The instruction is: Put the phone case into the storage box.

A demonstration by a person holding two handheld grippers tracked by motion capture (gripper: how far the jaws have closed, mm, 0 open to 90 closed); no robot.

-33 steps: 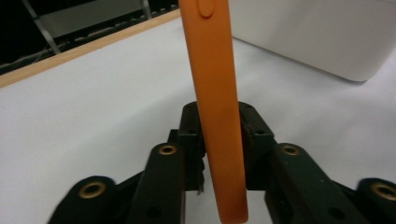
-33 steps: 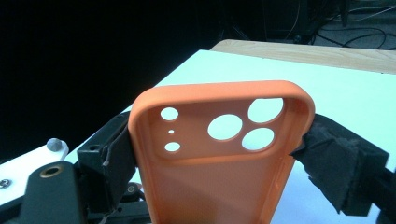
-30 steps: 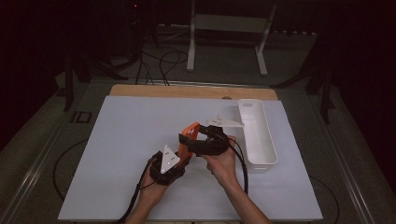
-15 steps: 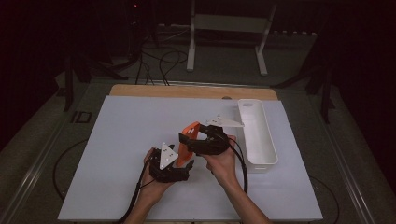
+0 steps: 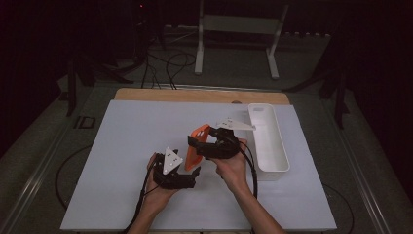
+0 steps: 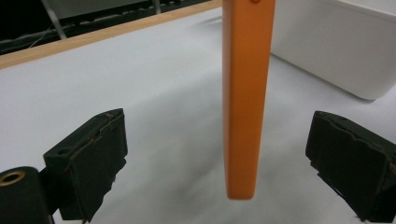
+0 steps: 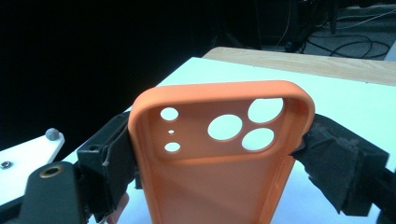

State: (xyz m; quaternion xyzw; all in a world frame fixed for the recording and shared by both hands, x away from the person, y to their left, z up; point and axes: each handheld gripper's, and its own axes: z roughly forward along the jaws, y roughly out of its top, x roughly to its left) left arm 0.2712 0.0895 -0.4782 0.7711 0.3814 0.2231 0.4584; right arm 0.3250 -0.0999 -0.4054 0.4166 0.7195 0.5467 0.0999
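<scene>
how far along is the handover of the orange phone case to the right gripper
Done: the right gripper clamps the orange phone case by its two long edges. In hand: the left gripper has just been opening its jaws; the case's edge hangs between the pads without touching either. Left, as a guess: draw the left gripper clear and perhaps carry the case to the white tray, which looks empty.

Orange phone case (image 7: pixel 219 163), white bin (image 5: pixel 268 139), white table (image 5: pixel 126 146)
</scene>
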